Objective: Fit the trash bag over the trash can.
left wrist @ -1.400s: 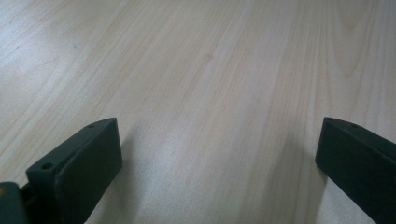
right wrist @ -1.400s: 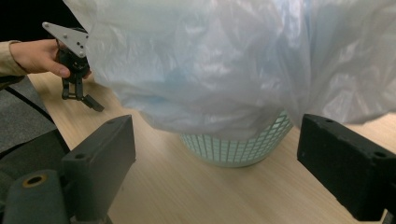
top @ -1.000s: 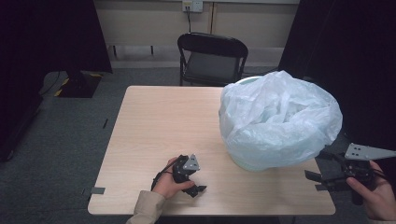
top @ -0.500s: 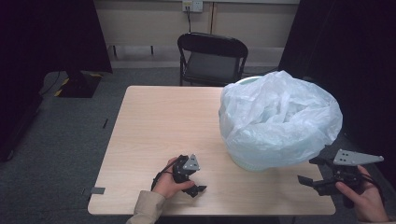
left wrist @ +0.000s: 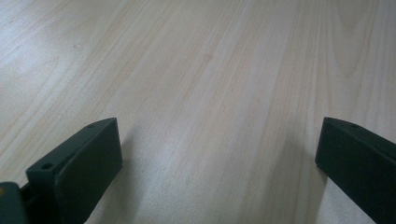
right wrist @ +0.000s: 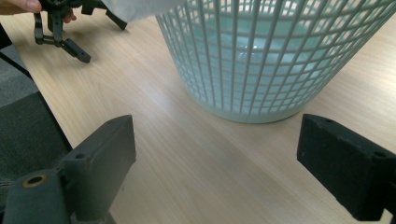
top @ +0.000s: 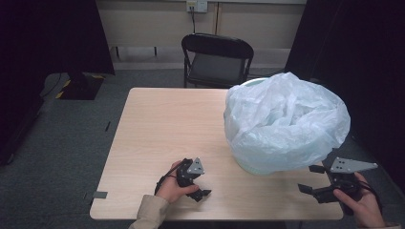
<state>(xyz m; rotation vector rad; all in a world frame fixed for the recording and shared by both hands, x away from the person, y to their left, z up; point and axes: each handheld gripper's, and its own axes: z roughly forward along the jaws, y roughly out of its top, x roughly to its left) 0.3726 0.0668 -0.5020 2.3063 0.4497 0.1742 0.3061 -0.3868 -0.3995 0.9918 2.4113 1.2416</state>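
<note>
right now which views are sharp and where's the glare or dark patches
High view: dim, black at both side edges, soft overall; the plastic bag is the brightest thing. Left gripper view: pale sheen on the table, the near tongs blurred. Right gripper view: the basket is fairly sharp, a bright reflection on the wood before it, its own tongs soft.

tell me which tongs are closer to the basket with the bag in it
Right. The right tongs sit open just off the basket's near right side, by the table edge. The left tongs rest open on bare wood, farther off to its left.
</note>
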